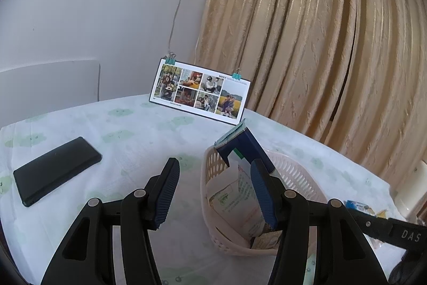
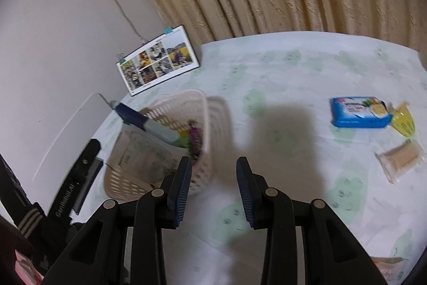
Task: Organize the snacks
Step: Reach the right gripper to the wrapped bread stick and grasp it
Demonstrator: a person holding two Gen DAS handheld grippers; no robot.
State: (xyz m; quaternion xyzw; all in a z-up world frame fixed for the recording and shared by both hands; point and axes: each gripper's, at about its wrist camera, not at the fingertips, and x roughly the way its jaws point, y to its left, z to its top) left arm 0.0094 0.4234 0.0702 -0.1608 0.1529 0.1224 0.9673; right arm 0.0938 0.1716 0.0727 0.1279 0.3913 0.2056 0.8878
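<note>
A pale pink slotted basket (image 1: 210, 164) (image 2: 210, 108) stands on the table with several snack packets in it: a dark blue packet (image 1: 248, 143) (image 2: 132, 114) poking up, a white printed bag (image 1: 234, 199) (image 2: 149, 151) and a purple wrapper (image 2: 194, 136). My left gripper (image 1: 214, 170) is open and empty, its right finger over the basket's mouth. My right gripper (image 2: 213, 170) is open and empty, just right of the basket. To the right on the cloth lie a blue biscuit pack (image 2: 359, 112), a yellow jelly cup (image 2: 403, 122) and a clear cracker packet (image 2: 400, 160).
A black phone (image 1: 56, 170) lies at the left on the white, green-patterned cloth (image 1: 133, 130). A photo calendar (image 1: 200, 91) (image 2: 157, 63) stands against the wall. Beige curtains hang behind. The other gripper's body (image 1: 387, 229) (image 2: 74, 183) shows at each frame's edge. Another packet (image 2: 387, 262) peeks in at bottom right.
</note>
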